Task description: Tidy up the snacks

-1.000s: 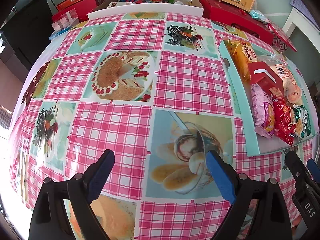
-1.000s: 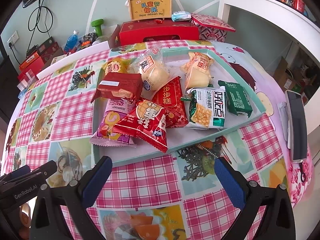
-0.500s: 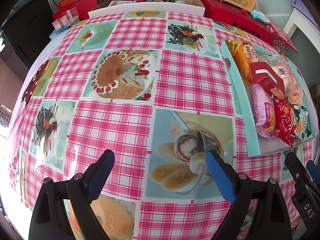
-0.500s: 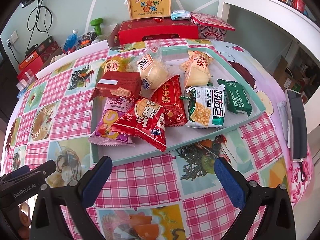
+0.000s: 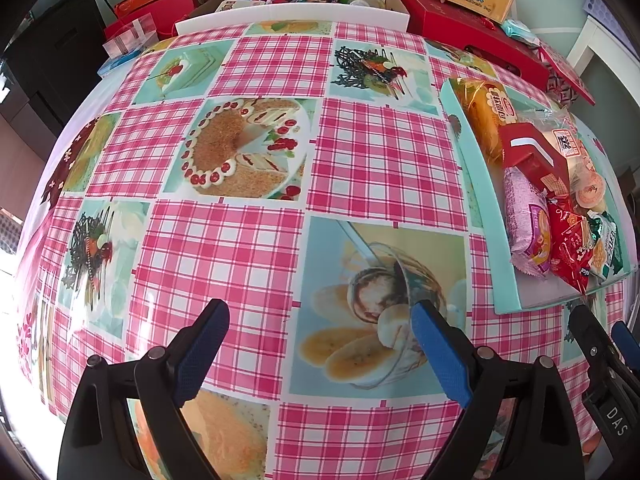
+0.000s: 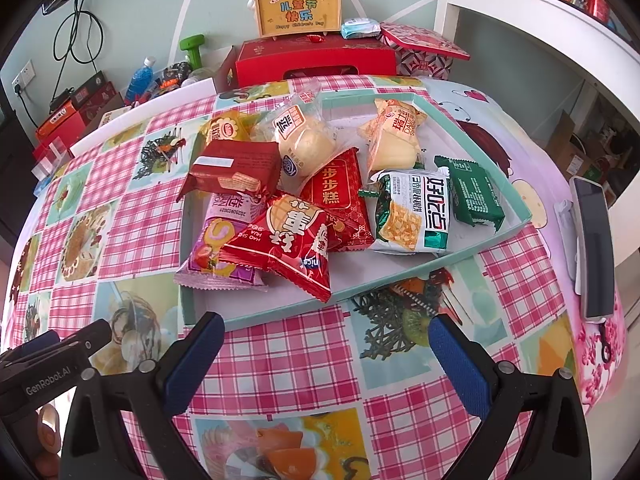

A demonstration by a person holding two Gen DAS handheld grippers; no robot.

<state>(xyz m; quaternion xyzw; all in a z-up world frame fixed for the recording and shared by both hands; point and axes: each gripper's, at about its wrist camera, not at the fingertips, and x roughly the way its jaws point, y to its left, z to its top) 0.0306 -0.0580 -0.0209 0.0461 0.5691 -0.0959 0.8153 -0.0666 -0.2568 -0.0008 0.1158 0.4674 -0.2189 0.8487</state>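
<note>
left hand-held gripper (image 5: 320, 344) released, blue ribbed pads wide apart, nothing between them, angled steeply down over bare worktop (image 5: 248, 248). right hand-held gripper (image 6: 324, 352) also released, black plastic arms spread, blue textured pads empty, tilted down just short of the tray's near edge.

snacks sit piled in a shallow mint-green tray (image 6: 516, 184) with a pale flat floor, on the right part of the worktop. crinkly foil and plastic packs: glossy red triangular pack (image 6: 288, 240) on top at front, overlapping a pink-purple pouch (image 6: 216, 252) whose sealed end hangs over the tray's left rim. flat red sachet with gold characters (image 6: 340, 196) beside it. dark red wafer pack (image 6: 236, 172) rests on the pile at left. yellow bread pack (image 6: 224, 128) behind it. two clear bags with pale round buns (image 6: 304, 144) and (image 6: 394, 140). white-green puffy pack (image 6: 416, 212) touching a dark green flat pack (image 6: 474, 192) near the right wall.

worktop covered in shiny oilcloth, pink-white gingham with dessert photo squares. phone (image 6: 596, 248) lies near the right edge. red boxes (image 6: 312, 58) and a yellow handled box (image 6: 298, 10) stand behind the worktop against the wall.
</note>
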